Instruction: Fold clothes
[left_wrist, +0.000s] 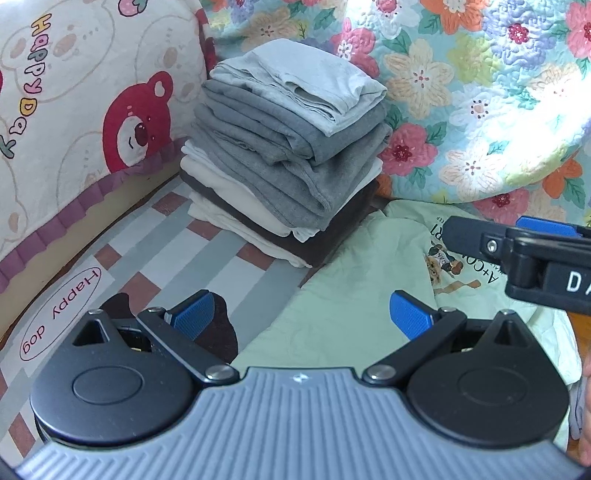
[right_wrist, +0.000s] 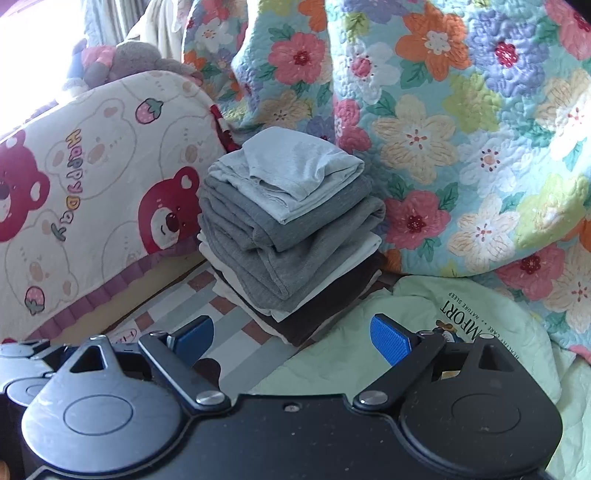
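Nearest: left gripper (left_wrist: 302, 320) spread wide, blue pads clear of everything, gripping nothing. Right gripper (right_wrist: 291, 338) likewise splayed and empty.

Just beyond and below both: pale mint-green printed garment (left_wrist: 343, 314), lying loose and rumpled on the striped grey, white and brick-red sheet (left_wrist: 207, 258), not yet folded. Printed on it, upside down: "COMFORT" in part, "NATURE SLEEP", a small cartoon dog.

Behind, touching the garment's far edge: tall stack of folded clothes (right_wrist: 288, 229), light grey on top, darker greys, cream, brown at the base, leaning slightly. Likely risk: dragging or lifting the green cloth could tug the stack's base and topple it; pinching a single layer could also leave the fold crooked.

On the sheet at left: "Happy dog" label (left_wrist: 61, 314). Farther left: cream bear-print cover (left_wrist: 74, 122) reading "Happy Day". Farthest: flowered quilt (right_wrist: 461, 147).
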